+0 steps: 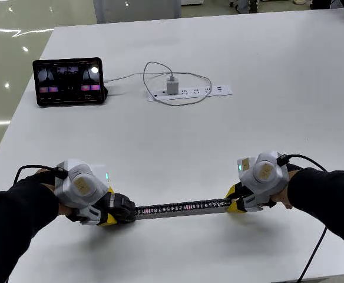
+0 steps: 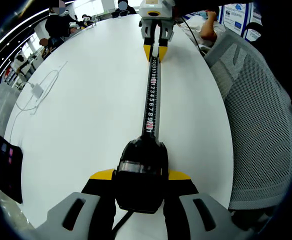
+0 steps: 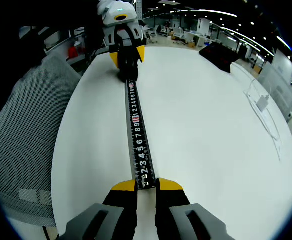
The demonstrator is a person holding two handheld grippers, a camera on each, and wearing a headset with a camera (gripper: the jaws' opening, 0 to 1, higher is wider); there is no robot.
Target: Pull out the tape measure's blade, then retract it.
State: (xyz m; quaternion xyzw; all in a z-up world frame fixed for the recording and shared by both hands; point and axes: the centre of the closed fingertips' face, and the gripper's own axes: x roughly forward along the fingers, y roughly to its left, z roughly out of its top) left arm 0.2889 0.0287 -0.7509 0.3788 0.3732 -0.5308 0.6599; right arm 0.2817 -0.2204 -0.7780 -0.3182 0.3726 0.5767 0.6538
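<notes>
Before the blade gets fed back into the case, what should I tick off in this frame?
1. The left claw grips the black tape measure case: ok.
2. The right claw pinches the end of the numbered metal blade: ok.
3. The blade runs straight between the claws, low along the white table, with no kink: ok.
4. The black tablet, the white power strip and the white cable lie well away from the blade: ok.
5. The blade lock on the case is released: cannot tell.
</notes>
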